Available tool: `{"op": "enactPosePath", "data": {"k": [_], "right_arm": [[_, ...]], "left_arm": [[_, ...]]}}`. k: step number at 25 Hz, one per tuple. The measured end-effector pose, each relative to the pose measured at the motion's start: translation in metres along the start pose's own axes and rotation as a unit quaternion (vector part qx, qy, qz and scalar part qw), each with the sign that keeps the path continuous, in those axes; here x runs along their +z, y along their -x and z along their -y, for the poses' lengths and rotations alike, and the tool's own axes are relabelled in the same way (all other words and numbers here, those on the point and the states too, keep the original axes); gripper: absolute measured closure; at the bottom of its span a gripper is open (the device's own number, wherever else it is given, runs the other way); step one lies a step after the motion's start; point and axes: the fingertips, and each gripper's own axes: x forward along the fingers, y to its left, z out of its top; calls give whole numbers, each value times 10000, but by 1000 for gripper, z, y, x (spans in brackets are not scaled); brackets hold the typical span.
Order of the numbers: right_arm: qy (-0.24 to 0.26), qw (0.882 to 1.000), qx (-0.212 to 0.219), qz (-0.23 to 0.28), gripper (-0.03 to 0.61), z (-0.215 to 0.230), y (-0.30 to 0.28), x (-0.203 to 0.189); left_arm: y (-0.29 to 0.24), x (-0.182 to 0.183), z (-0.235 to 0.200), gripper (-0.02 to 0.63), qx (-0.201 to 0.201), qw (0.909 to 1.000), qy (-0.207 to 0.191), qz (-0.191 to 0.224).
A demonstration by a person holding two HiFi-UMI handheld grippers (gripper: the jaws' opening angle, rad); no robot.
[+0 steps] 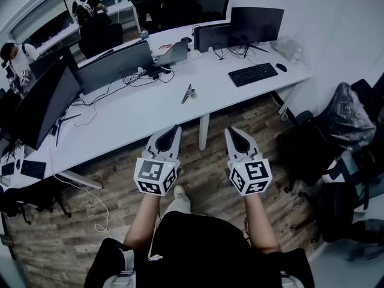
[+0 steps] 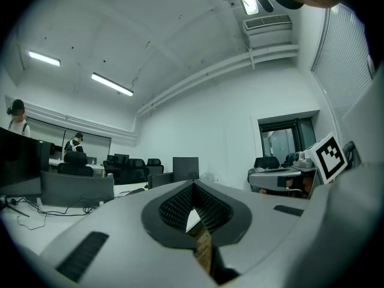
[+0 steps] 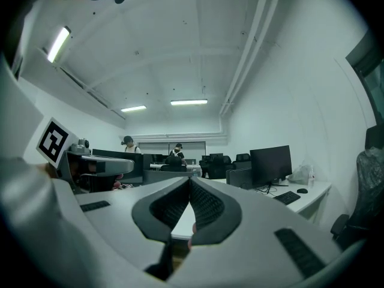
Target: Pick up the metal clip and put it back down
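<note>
Left tongs point(image 1: 175, 128): closed tip to tip, holding nothing, over the wood floor point(image 1: 204, 174).
Right tongs point(image 1: 230, 130): closed as well, empty (just beside the left pair).
Metal clip point(image 1: 188, 93): on the white surface point(image 1: 138, 110), well apart from both tongs; seemingly lying flat, too small to tell.

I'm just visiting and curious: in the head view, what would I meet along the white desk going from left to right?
On the desk: large dark monitor → second monitor → metal clip → keyboard → mouse.
</note>
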Motion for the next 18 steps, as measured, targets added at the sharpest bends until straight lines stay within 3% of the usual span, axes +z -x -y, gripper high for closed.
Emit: {"op": "enactPosePath", "data": {"k": [18], "right_arm": [[148, 9997, 128, -166, 554, 28, -52, -11]], "left_arm": [[-67, -9, -19, 603, -71, 9999, 63, -54]]}}
